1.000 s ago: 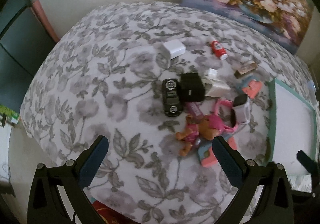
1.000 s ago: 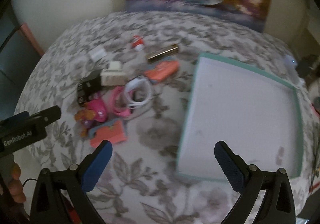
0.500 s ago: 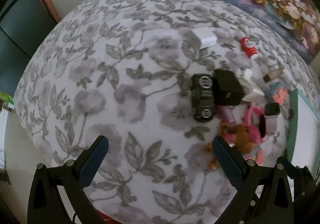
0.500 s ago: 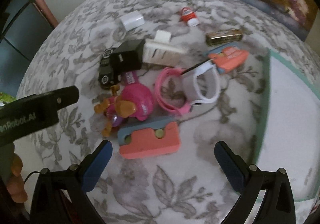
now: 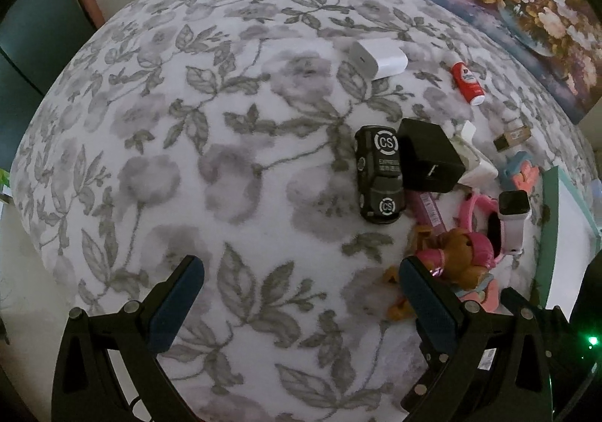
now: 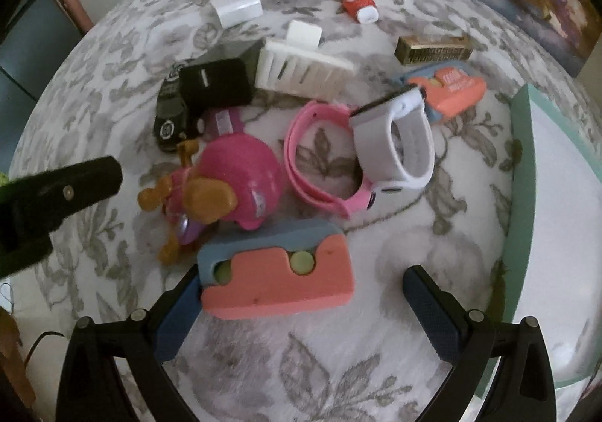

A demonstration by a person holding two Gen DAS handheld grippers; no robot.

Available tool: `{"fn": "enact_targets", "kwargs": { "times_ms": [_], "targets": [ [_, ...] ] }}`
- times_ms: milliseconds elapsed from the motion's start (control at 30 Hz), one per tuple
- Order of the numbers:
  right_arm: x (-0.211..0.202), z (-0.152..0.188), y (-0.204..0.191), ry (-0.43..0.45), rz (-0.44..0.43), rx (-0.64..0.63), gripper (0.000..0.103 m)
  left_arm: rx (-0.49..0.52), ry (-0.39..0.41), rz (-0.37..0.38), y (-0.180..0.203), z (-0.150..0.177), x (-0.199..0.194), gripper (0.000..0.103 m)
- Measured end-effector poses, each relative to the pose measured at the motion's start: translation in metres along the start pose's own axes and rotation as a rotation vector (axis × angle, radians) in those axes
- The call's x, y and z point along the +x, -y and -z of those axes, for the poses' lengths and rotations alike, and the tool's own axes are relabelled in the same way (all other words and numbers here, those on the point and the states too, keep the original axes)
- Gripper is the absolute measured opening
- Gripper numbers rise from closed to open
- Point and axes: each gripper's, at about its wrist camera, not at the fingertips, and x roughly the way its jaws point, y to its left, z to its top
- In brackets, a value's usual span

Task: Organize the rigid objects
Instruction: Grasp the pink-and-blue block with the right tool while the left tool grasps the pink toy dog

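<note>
Foam block [image 6: 276,273], coral and blue, lies flat on the floral blanket [image 6: 376,365], nearest the right claw [image 6: 297,313], partly between its wide-spread jaws. Toy pup [image 6: 222,185] sits just behind it; teal tray [image 6: 521,173] to the right, empty as far as seen. Left claw [image 5: 297,303] is held wide, nothing gripped. Block is best straddled squarely, closed on its long sides, lifted clear of the pup.

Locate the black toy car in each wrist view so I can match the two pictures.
Left wrist: black toy car sits right of centre, lengthwise, left of the black charger.
Right wrist: black toy car lies at left, partly hidden behind the charger.
Shared landmark: white adapter.
</note>
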Motion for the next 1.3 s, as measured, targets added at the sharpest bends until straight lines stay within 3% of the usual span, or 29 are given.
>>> {"fn": "enact_targets", "kwargs": {
  "times_ms": [133, 200, 400, 700, 900, 1133, 1300],
  "targets": [
    [0.000, -0.002, -0.004, 0.016, -0.006, 0.000, 0.098, -0.009, -0.005, 0.008, -0.001, 0.001, 0.000, 0.103],
    [-0.009, 0.001, 0.003, 0.031, -0.014, 0.010, 0.087, -0.017, -0.006, 0.016, -0.001, 0.001, -0.001, 0.103],
    [-0.019, 0.001, 0.016, 0.040, -0.035, 0.029, 0.073, -0.033, -0.003, 0.048, 0.001, 0.004, -0.008, 0.103],
    [-0.023, 0.005, 0.042, 0.044, -0.086, 0.086, 0.073, -0.022, 0.002, 0.155, 0.026, 0.001, -0.014, 0.103],
    [-0.052, 0.022, 0.069, 0.077, -0.110, 0.120, 0.073, 0.018, -0.008, 0.203, 0.053, 0.000, -0.009, 0.103],
    [-0.083, 0.023, 0.094, 0.132, -0.071, 0.149, 0.073, 0.016, -0.016, 0.209, 0.062, -0.002, 0.003, 0.103],
    [-0.103, 0.022, 0.115, 0.183, -0.058, 0.178, 0.073, 0.028, -0.038, 0.192, 0.069, 0.002, 0.015, 0.095]
  ]
}}
